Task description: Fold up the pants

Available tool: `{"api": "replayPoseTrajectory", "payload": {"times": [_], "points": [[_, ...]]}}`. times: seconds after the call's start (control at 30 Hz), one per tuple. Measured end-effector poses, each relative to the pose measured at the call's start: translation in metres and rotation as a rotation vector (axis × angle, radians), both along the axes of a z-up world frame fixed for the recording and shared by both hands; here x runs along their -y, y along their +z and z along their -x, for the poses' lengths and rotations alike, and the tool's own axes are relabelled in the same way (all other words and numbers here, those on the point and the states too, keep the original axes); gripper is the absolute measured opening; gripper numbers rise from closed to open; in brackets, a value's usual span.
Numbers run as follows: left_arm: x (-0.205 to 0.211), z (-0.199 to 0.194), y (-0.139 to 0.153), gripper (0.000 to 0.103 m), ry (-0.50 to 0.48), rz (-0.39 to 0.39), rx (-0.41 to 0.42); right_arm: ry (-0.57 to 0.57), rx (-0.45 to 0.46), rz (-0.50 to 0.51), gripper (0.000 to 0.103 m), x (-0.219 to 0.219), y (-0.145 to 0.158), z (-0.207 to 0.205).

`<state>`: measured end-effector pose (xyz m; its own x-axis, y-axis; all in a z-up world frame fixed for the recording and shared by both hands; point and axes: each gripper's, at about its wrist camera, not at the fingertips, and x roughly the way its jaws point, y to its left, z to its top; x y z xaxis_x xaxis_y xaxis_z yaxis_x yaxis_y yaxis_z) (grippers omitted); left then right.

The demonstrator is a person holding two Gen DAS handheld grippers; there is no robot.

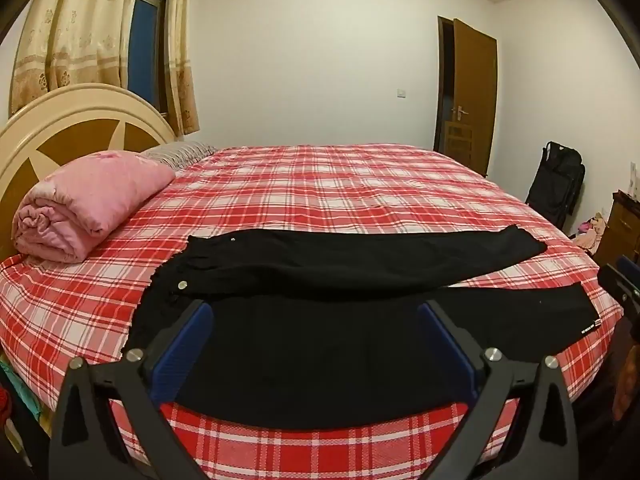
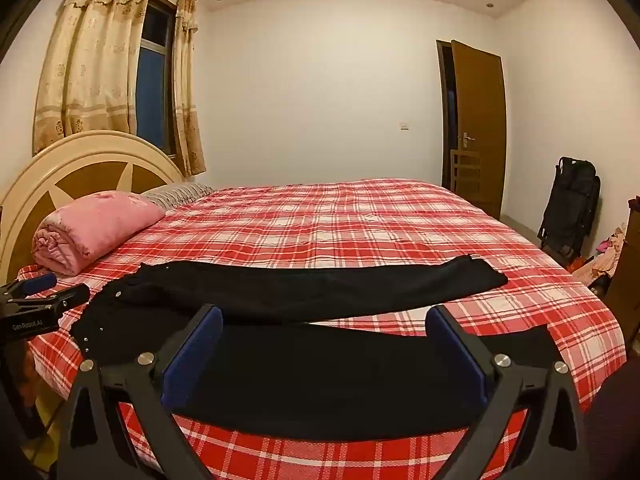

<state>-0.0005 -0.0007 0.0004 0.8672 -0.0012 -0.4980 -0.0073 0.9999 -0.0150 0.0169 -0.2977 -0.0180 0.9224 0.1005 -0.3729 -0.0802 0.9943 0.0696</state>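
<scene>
Black pants (image 1: 340, 264) lie spread flat on the red plaid bed (image 1: 320, 188), waistband at the left, both legs stretching right and splayed apart. They also show in the right wrist view (image 2: 320, 288). My left gripper (image 1: 314, 312) is open and empty, hovering over the near leg close to the front edge of the bed. My right gripper (image 2: 326, 316) is open and empty, also above the near leg. The right gripper shows at the right edge of the left wrist view (image 1: 624, 284), and the left gripper shows at the left edge of the right wrist view (image 2: 44, 296).
A rolled pink quilt (image 1: 88, 204) and a striped pillow (image 1: 180, 152) lie by the headboard (image 1: 60, 120) at the left. A brown door (image 1: 472, 92), a black bag (image 1: 558, 184) and a wooden cabinet (image 1: 620, 224) stand at the right. Curtains (image 1: 80, 28) hang at the back left.
</scene>
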Motion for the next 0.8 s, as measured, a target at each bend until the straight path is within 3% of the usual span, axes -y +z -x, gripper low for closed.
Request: {"api": "replayPoseTrajectory", "payload": {"times": [0.8], "points": [[-0.019,0.002,0.006,0.103,0.024,0.002,0.023,0.022,-0.011,0.003,0.102,0.0,-0.001,0.002]]}}
